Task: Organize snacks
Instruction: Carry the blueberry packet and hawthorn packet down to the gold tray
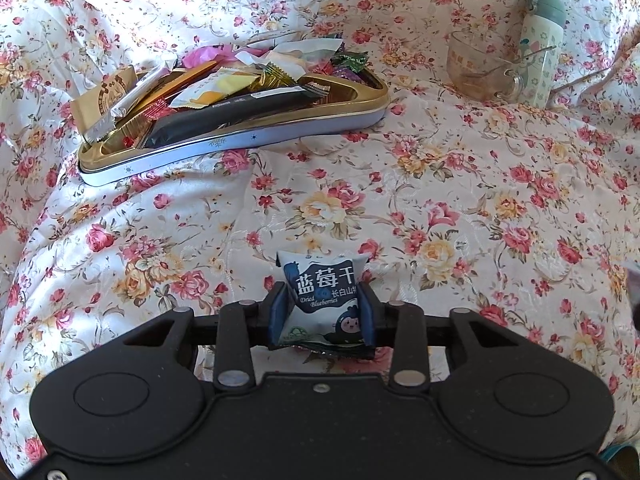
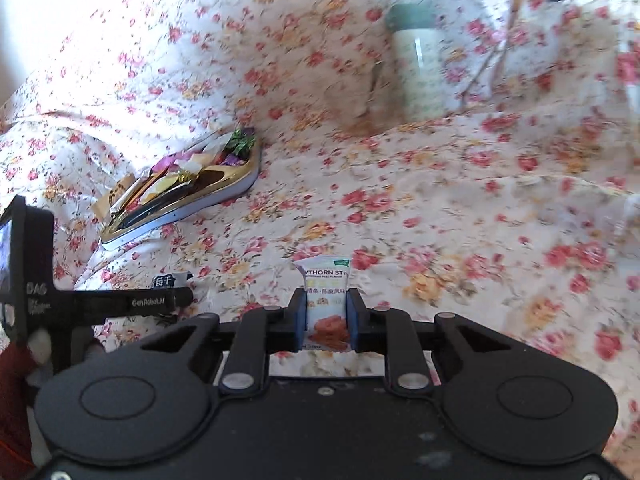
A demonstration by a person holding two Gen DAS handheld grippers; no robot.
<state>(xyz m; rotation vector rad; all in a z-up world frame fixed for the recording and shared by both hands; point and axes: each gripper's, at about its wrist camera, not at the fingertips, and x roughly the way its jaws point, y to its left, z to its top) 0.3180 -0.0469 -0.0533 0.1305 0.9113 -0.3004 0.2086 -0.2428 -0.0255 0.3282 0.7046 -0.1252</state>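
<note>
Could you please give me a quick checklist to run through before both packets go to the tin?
1. Left gripper shut on blueberry packet: ok.
2. Right gripper shut on hawthorn packet: ok.
3. Tin in view, unobstructed: ok.
4. Free room in tin, already heaped: cannot tell.
5. Glass cup and bottle clear of the path: ok.

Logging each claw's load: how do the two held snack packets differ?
The navy-and-white dried blueberry packet in the left claw is wide and pillow-shaped; the white-and-orange hawthorn strip packet in the right claw is narrower and taller. Both are clamped upright above the floral cloth.
</note>
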